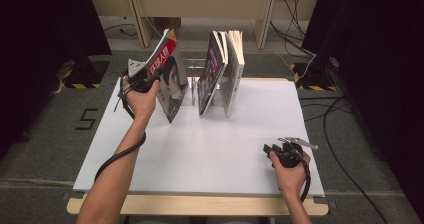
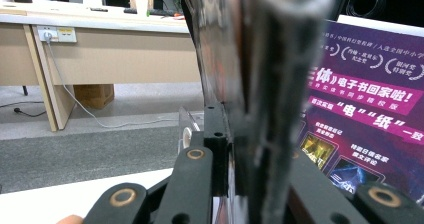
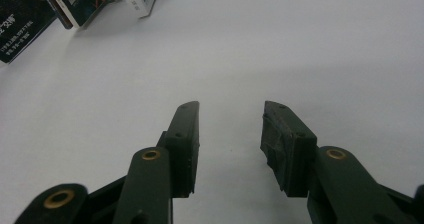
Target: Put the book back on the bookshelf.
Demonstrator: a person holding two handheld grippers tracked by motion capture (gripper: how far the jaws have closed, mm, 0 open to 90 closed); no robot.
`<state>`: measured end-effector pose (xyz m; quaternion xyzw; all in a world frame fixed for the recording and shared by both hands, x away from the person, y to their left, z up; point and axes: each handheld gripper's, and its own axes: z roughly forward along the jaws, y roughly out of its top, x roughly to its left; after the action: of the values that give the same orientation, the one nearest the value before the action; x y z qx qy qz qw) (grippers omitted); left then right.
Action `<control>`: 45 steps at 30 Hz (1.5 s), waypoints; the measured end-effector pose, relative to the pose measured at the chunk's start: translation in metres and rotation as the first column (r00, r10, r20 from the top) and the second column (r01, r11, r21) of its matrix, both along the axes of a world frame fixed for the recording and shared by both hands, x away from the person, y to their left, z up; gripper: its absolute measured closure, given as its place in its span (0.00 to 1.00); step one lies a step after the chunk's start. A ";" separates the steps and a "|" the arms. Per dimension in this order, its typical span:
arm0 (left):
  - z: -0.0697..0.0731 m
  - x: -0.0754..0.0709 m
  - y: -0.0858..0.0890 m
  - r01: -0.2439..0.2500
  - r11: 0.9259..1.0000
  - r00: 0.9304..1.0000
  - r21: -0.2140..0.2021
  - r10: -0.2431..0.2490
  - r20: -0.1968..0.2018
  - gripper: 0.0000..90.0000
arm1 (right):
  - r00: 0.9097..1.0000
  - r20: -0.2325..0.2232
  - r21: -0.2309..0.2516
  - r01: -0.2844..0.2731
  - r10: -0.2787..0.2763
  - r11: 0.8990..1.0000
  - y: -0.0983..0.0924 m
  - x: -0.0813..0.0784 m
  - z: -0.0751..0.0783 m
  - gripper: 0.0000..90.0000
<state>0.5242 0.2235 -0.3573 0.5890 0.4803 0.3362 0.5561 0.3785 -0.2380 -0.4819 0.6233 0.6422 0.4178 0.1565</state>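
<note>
Magazine w/ a face on the cover stands tilted on its lower edge at the back left of the white table, top leaning away to the left. Left gripper has it by the upper left edge, and in the left gripper view the magazine's edge sits right between the black jaws, pads pressing both sides. No earlier shot here, so just the grip: clamped on the magazine.

Just right of it, a small gap, then two more books standing upright, leaning on each other at the back centre of the table. A clear stand shows between magazine and books. In the left gripper view a purple cover w/ white lettering stands close on the right.

Right gripper rests low at the front right of the table, well apart from the books. Its jaws stand apart, nothing between them, bare white tabletop ahead.
</note>
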 end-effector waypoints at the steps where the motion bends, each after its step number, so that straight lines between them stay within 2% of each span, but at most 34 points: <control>1: 0.001 0.000 0.001 0.004 1.000 1.000 -0.001 -0.004 -0.001 0.91 | 1.000 0.000 0.000 0.001 -0.001 1.000 0.000 0.000 0.000 0.66; 4: 0.006 -0.002 0.003 0.011 1.000 1.000 -0.003 -0.011 -0.002 0.89 | 1.000 -0.001 -0.001 0.000 0.000 1.000 0.000 0.000 0.000 0.66; 11: 0.018 0.000 0.005 0.029 0.999 1.000 -0.039 -0.029 -0.005 0.83 | 1.000 -0.003 -0.001 -0.005 0.005 1.000 0.001 0.000 0.000 0.66; 15: 0.021 0.006 0.006 0.038 0.998 0.998 -0.055 -0.041 -0.038 0.79 | 1.000 -0.004 0.002 -0.004 0.004 1.000 0.001 0.000 -0.001 0.66; 20: 0.018 0.012 0.006 0.031 0.997 0.997 -0.066 -0.036 -0.074 0.77 | 1.000 0.002 -0.003 -0.005 0.005 1.000 0.000 0.001 -0.001 0.66; 23: 0.016 0.014 0.005 0.030 0.998 0.995 -0.060 -0.035 -0.090 0.78 | 1.000 -0.006 0.001 -0.002 0.002 1.000 -0.001 0.001 -0.001 0.66; 28: 0.016 0.017 0.005 0.021 0.999 0.992 -0.034 -0.025 -0.123 0.85 | 1.000 -0.014 -0.002 -0.004 0.004 1.000 0.000 0.001 -0.001 0.66; 32: 0.019 0.017 0.005 0.024 0.999 0.989 0.026 -0.019 -0.147 0.93 | 1.000 -0.016 -0.006 -0.008 0.008 1.000 0.000 0.001 -0.002 0.66; 35: 0.020 0.017 0.005 0.028 1.000 0.986 0.010 -0.026 -0.162 0.95 | 1.000 -0.021 -0.002 -0.004 0.004 1.000 0.001 0.001 -0.001 0.66; 45: 0.023 0.015 -0.005 0.027 0.999 0.992 0.028 -0.023 -0.125 0.96 | 1.000 -0.014 -0.005 -0.004 0.004 1.000 0.000 0.001 -0.001 0.66</control>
<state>0.5389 0.2185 -0.3338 0.6232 0.5016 0.2988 0.5204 0.3793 -0.2380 -0.4830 0.6247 0.6456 0.4119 0.1527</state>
